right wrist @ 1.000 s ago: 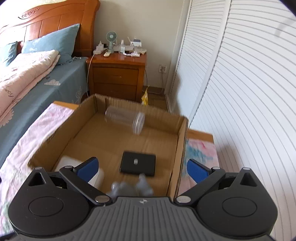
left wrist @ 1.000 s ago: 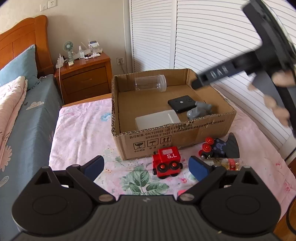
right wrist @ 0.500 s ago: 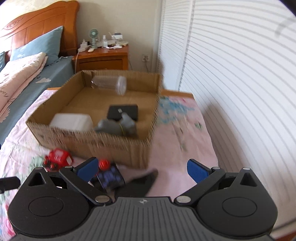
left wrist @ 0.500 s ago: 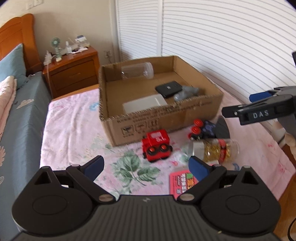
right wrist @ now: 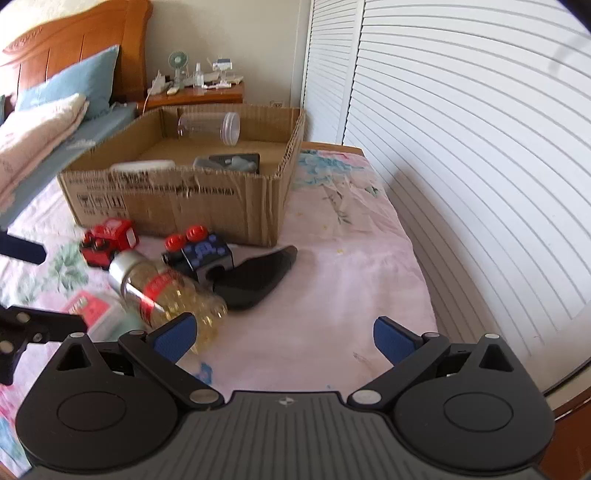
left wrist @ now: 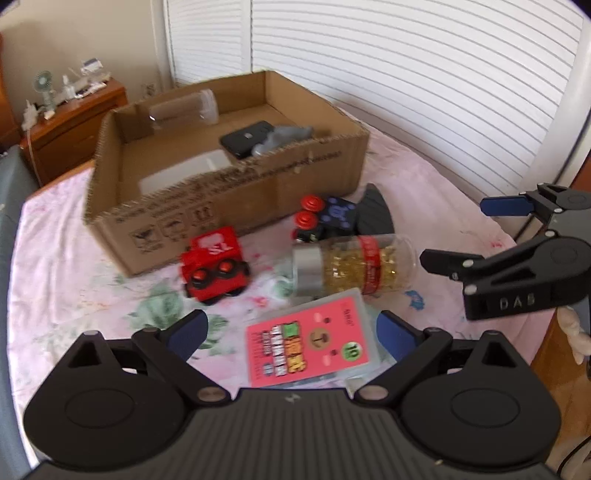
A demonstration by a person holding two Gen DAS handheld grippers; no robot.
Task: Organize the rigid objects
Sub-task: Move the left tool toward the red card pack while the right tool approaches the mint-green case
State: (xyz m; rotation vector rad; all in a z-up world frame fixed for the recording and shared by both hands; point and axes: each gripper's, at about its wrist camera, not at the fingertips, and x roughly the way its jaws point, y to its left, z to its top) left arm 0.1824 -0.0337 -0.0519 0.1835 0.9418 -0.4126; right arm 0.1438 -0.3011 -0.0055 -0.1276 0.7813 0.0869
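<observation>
Bedroom, daylit. White louvred doors (right wrist: 461, 155) run along the right side. Wooden headboard (right wrist: 70, 44) w/ blue pillow (right wrist: 74, 85) far left; nightstand (right wrist: 207, 96) next to it, small fan (right wrist: 178, 62) & bits on top. Beige wall (right wrist: 229, 33) behind.

We note a bed under a pink floral sheet (left wrist: 62, 258), on it a cardboard box (left wrist: 229, 192), red toy train (left wrist: 214, 266), dark blue toy with red wheels (left wrist: 328, 218), black curved piece (right wrist: 255, 277), capsule bottle on its side (left wrist: 354, 266), pink card pack (left wrist: 310, 347).
</observation>
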